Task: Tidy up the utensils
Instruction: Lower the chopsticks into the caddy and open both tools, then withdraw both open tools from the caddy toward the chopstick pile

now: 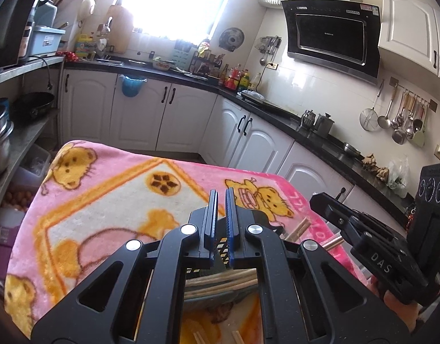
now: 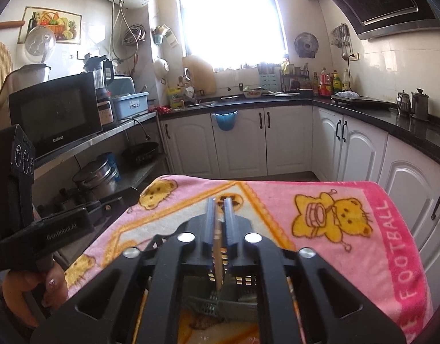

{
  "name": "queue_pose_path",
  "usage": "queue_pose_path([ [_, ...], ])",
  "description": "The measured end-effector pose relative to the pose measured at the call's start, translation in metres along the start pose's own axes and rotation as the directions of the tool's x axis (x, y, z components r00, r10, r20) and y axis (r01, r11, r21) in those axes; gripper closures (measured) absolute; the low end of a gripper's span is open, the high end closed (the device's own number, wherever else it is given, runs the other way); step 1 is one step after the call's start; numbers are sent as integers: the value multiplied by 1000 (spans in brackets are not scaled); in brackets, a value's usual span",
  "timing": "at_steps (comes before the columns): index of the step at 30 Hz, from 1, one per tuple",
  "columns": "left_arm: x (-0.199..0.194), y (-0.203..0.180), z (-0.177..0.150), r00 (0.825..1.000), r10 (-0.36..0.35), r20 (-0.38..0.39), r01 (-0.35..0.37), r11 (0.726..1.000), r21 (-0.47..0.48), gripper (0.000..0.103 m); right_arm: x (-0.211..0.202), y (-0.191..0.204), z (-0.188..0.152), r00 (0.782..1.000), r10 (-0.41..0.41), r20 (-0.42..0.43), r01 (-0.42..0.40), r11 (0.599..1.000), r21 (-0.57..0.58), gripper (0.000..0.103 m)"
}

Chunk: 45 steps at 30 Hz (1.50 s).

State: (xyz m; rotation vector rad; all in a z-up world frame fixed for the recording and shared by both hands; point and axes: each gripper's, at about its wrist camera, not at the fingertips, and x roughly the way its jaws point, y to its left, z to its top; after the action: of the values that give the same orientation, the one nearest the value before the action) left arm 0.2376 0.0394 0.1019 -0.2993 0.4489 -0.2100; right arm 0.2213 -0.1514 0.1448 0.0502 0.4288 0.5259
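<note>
A single chopstick (image 2: 218, 250) is seen between the right gripper (image 2: 220, 200) jaws, above the dark slotted holder (image 2: 211, 305) on the pink blanket (image 2: 320, 192). Whether it is pinched cannot be told. The left gripper (image 1: 221, 193) is closed, empty. If released askew, the holder could be missed.

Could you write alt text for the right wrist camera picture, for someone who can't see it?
A black two-finger claw holds a pale wooden chopstick upright between its fingers, above a dark slotted utensil basket on a pink cartoon-bear blanket. A hand at left grips a second device; a white-cabinet kitchen with a bright window lies behind.
</note>
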Motion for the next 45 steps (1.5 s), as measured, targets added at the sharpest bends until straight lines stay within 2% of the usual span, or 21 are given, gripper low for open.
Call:
queue_pose_path([
  [3, -4, 2, -3, 1000, 2, 2, -2, 1000, -7, 89, -5, 0, -4, 1000, -3, 2, 3, 1000, 0, 81],
  [6, -9, 2, -5, 1000, 1, 5, -1, 1000, -13, 86, -10, -2, -8, 1000, -2, 1, 2, 1000, 3, 76],
  [9, -15, 2, -7, 1000, -1, 11, 1, 1000, -12, 75, -17, -3, -11, 1000, -6, 5, 6, 1000, 5, 72],
  [25, -28, -1, -26, 1000, 0, -12, 0, 1000, 1, 44, -44, -7, -24, 999, -51, 3, 51, 999, -15, 53],
  [29, -33, -1, -31, 1000, 12, -20, -12, 1000, 8, 34, -48, -6, -28, 998, -57, -3, 57, 998, -25, 49],
  [31, -34, -1, -34, 1000, 16, -27, -16, 1000, 10, 26, -50, -5, -30, 998, -57, -6, 57, 998, -26, 46],
  [40, -40, 0, -49, 997, 59, -49, -57, 998, 36, 13, -60, -6, -45, 998, -63, -25, 62, 998, -27, 36],
  [45, -43, 2, -56, 995, 84, -57, -82, 996, 48, 11, -64, -9, -54, 997, -63, -41, 62, 998, -16, 33],
])
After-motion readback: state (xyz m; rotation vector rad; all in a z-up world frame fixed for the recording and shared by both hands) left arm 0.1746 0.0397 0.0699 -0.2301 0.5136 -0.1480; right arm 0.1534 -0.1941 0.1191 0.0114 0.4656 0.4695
